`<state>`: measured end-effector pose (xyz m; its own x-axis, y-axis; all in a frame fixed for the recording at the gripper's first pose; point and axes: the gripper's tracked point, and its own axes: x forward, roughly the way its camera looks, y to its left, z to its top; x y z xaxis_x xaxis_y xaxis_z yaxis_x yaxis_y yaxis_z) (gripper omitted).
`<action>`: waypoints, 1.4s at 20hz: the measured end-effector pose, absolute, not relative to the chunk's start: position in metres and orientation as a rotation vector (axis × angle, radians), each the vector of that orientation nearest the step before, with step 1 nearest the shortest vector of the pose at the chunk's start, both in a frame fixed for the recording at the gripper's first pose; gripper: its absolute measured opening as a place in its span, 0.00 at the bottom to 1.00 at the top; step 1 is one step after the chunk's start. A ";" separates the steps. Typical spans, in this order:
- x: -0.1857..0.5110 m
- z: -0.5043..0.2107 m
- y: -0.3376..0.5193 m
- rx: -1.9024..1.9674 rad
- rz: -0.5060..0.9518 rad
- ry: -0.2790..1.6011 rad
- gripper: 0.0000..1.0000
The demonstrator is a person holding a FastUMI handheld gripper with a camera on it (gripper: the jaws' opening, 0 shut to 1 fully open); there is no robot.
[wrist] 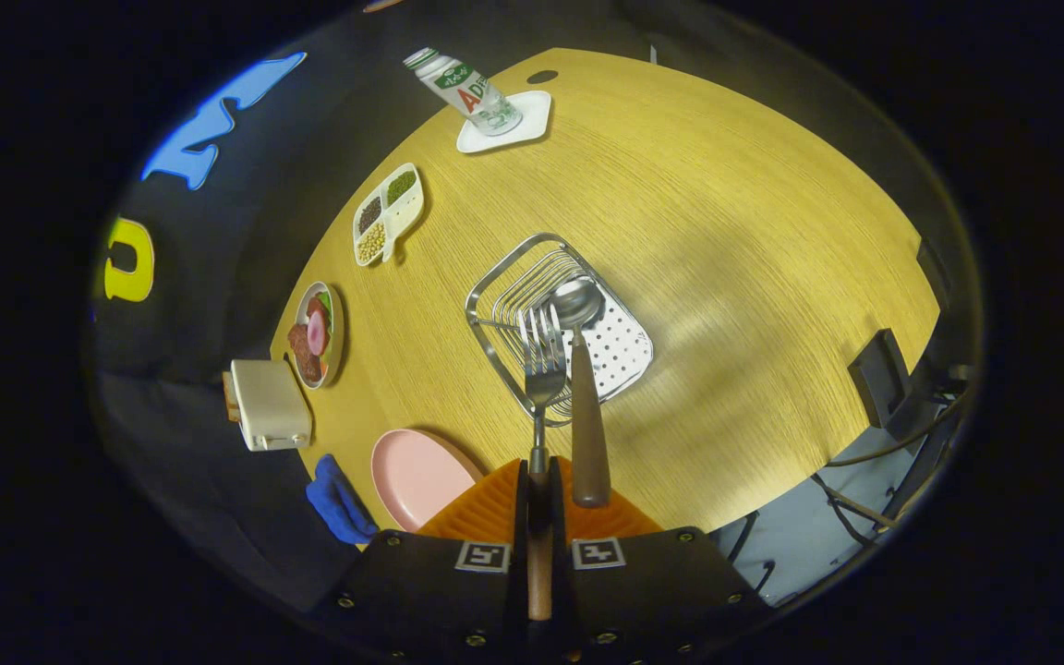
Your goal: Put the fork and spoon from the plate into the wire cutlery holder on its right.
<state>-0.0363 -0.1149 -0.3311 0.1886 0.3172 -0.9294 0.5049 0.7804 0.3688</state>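
Note:
My gripper [543, 476] hangs above the wooden table, shut on the wooden-handled fork [543, 369]. The fork's handle runs back between the two fingers and its tines point down over the wire cutlery holder [495, 277]. The spoon [578, 305] has its bowl inside the holder, and its wooden handle rises toward me beside the fork. The handle's end overlaps my right finger [624, 522], and I cannot tell if they touch. Left of the fingers, below the holder, lies the bare pink plate [417, 476].
Beyond the holder a tilted bottle [467, 90] rests on a white coaster [532, 115]. Along the table's left edge are a divided dish of beans [387, 212], a plate of food [315, 332], a cream toaster [269, 402] and a blue cloth [338, 499]. A black box [878, 374] sits at the right edge.

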 end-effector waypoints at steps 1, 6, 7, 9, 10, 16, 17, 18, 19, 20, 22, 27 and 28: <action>-0.032 -0.328 -0.115 0.739 -0.146 1.397 0.14; -0.025 -0.321 -0.116 0.775 -0.147 1.364 0.55; -0.024 -0.320 -0.114 0.787 -0.146 1.357 0.59; -0.025 -0.321 -0.114 0.801 -0.147 1.356 0.95; -0.027 -0.324 -0.112 0.799 -0.150 1.360 0.98; -0.032 -0.327 -0.106 0.791 -0.147 1.378 0.98; -0.032 -0.327 -0.107 0.787 -0.146 1.378 0.98; -0.032 -0.326 -0.106 0.782 -0.144 1.378 0.98; -0.033 -0.325 -0.106 0.775 -0.140 1.376 0.98; -0.032 -0.325 -0.106 0.767 -0.136 1.374 0.98; -0.031 -0.325 -0.106 0.757 -0.133 1.372 0.98; -0.033 -0.325 -0.104 0.753 -0.131 1.377 0.98; -0.033 -0.325 -0.103 0.748 -0.130 1.378 0.98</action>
<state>-0.0334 -0.1034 -0.3255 0.2245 0.3352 -0.9150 0.5001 0.7663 0.4034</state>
